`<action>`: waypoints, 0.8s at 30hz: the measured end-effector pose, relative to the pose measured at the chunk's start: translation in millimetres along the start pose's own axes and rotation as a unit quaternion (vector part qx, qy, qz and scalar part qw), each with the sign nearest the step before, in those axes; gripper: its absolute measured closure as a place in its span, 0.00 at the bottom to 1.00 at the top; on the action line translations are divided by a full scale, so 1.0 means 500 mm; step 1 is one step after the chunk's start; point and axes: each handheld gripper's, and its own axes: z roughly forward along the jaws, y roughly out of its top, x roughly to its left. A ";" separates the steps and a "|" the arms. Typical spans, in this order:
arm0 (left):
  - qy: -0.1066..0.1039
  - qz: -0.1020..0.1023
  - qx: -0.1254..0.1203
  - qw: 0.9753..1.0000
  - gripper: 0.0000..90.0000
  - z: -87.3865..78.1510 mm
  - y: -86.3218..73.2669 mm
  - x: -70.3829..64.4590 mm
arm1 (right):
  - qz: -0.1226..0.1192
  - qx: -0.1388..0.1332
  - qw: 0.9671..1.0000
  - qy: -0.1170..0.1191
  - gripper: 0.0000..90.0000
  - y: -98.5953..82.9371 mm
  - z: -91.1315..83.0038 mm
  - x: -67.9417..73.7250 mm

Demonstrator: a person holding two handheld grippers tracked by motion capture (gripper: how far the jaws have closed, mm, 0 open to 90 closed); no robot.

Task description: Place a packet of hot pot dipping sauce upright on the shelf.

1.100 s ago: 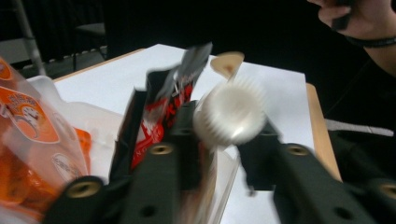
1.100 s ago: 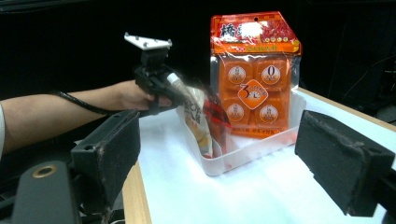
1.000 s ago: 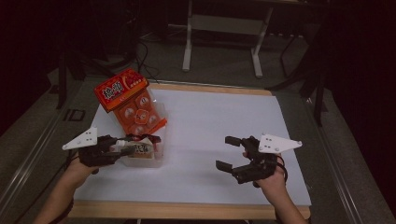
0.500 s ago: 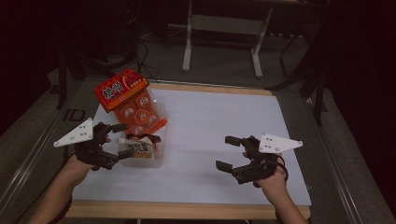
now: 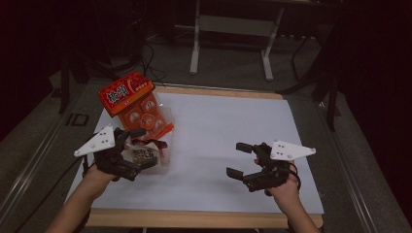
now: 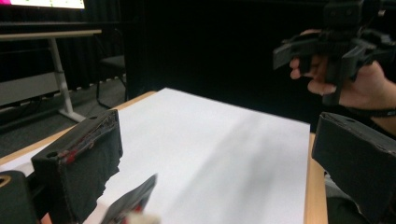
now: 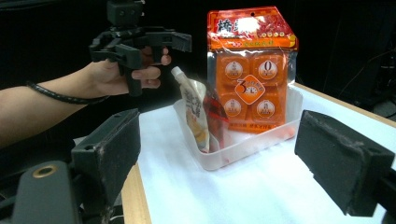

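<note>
A tall orange snack bag (image 5: pixel 132 102) stands tilted in a clear plastic bin (image 5: pixel 166 156) at the left of the white table top. A small spouted pouch (image 5: pixel 144 154) leans in the bin's near end. My left gripper (image 5: pixel 138 149) is open, its jaws on either side of that near end and the pouch. The right gripper view shows the orange bag (image 7: pixel 252 70), the pouch (image 7: pixel 194 109) and the bin (image 7: pixel 243 149) straight ahead, with the left gripper (image 7: pixel 140 39) behind them. My right gripper (image 5: pixel 236 158) is open and empty, low over the table's right half.
The white sheet (image 5: pixel 218 131) covers the table, with a wooden edge (image 5: pixel 194 218) along the front. A metal stand (image 5: pixel 233 29) is on the floor beyond the far edge. In the left gripper view the right gripper (image 6: pixel 336 42) is seen across the sheet.
My left gripper drew back to the left and opened, then came right again to the bin's near end. The right gripper has stayed put.
</note>
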 end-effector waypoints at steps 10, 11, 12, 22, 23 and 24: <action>-0.020 0.013 0.019 1.000 0.02 0.050 0.010 -0.060 | 0.005 0.005 1.000 -0.004 0.16 -0.011 0.000 -0.001; -0.020 0.013 0.019 1.000 0.02 0.050 0.010 -0.060 | 0.005 0.005 1.000 -0.004 0.16 -0.011 0.000 -0.001; -0.024 0.009 0.017 1.000 0.02 0.056 0.009 -0.065 | 0.005 0.007 1.000 -0.005 0.16 -0.013 0.000 -0.001; -0.042 0.009 0.019 0.999 0.02 0.076 -0.001 -0.086 | 0.003 0.023 1.000 -0.018 0.16 -0.034 0.003 -0.004; -0.041 0.011 0.022 0.999 0.02 0.079 -0.003 -0.089 | 0.003 0.025 0.999 -0.019 0.16 -0.037 0.004 -0.005; -0.041 0.014 0.024 0.999 0.02 0.081 -0.004 -0.092 | 0.003 0.027 0.999 -0.020 0.16 -0.039 0.004 -0.005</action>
